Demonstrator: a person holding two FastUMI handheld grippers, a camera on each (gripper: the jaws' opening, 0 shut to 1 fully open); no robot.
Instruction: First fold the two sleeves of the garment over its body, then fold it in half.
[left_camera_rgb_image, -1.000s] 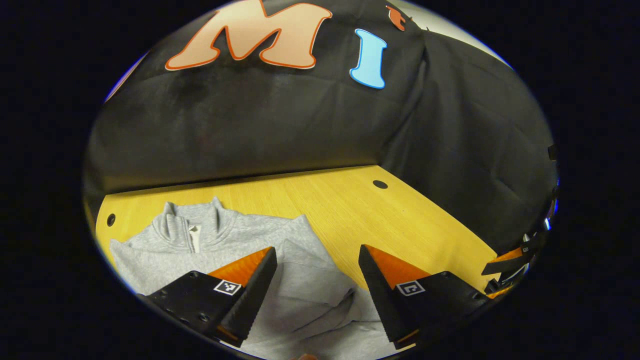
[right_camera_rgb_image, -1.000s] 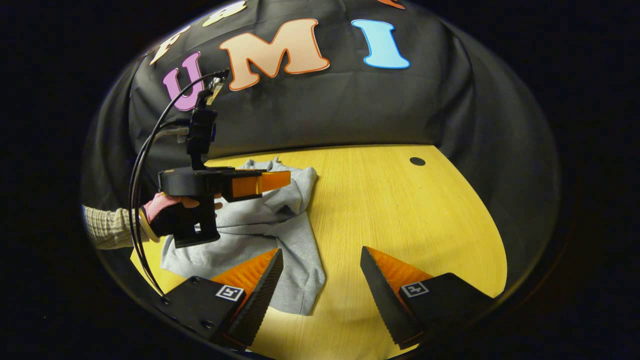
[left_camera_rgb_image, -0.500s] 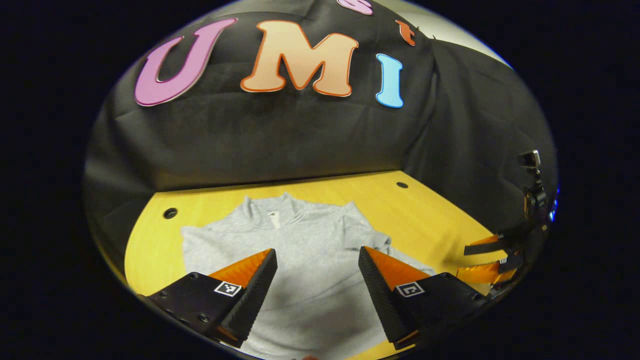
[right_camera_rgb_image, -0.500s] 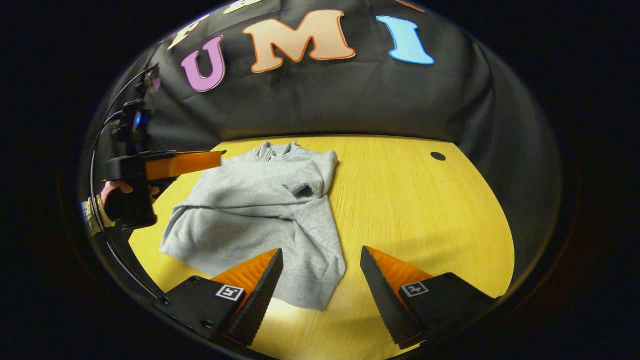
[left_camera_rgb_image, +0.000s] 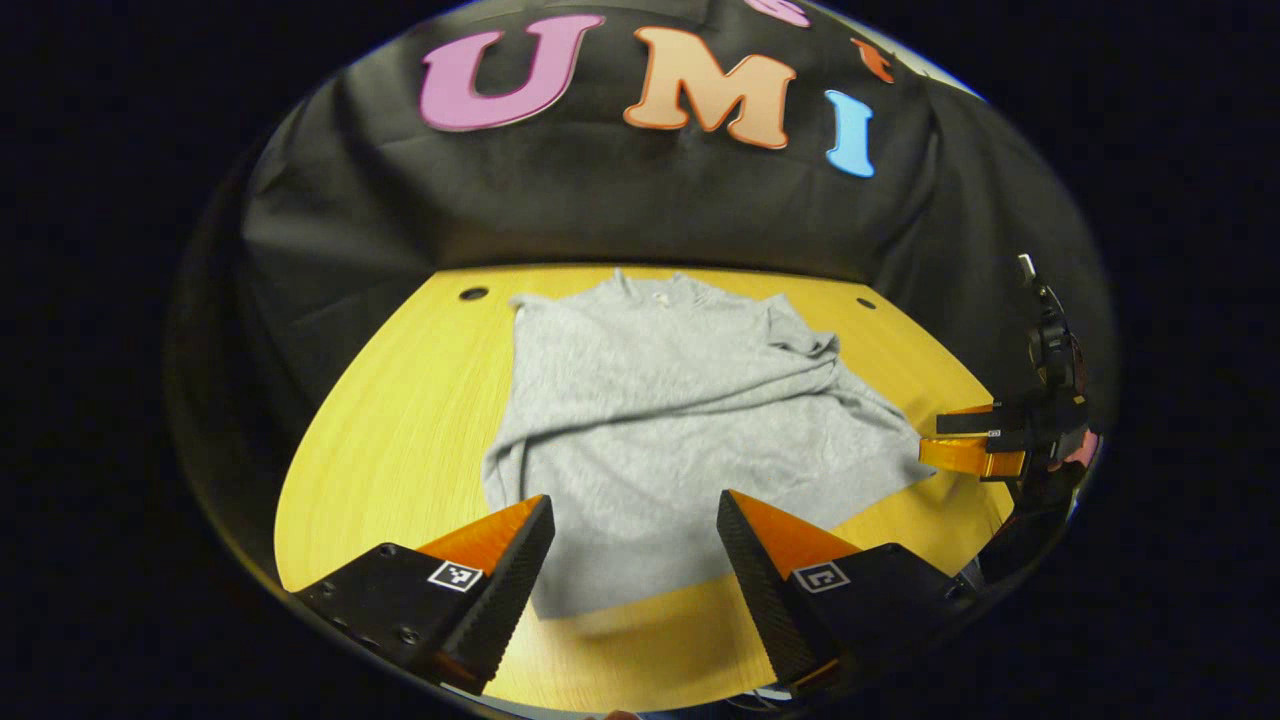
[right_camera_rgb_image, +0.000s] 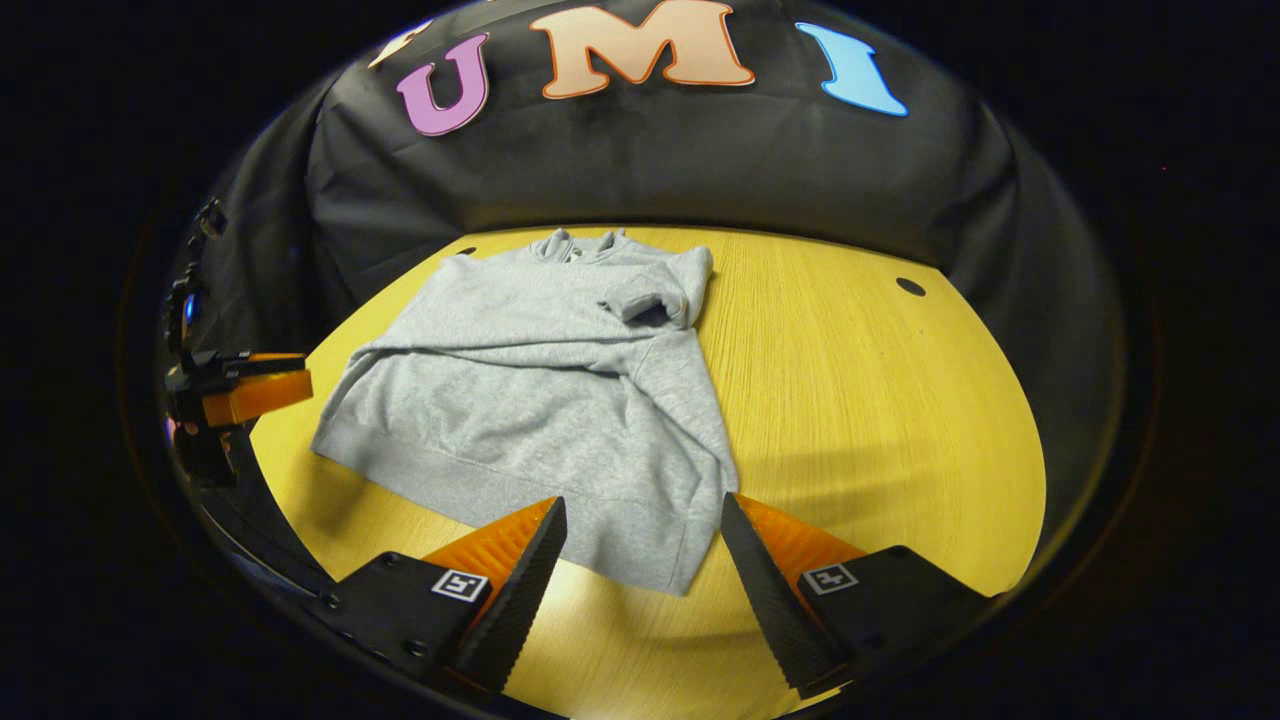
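Sweatshirt: grey, lay flat on the wooden table, both sleeves folded across its body (collar farthest away).
Right gripper: jaws apart, empty, above the hem.
Left gripper: off the table's left edge.

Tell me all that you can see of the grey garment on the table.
The garment is a light grey sweatshirt of soft knit cloth with a stand-up collar at the far end. It lies flat on the yellow wooden table, both sleeves folded over its body, the ribbed hem nearest the camera. It is not yet folded in half. Neither open gripper touches it.
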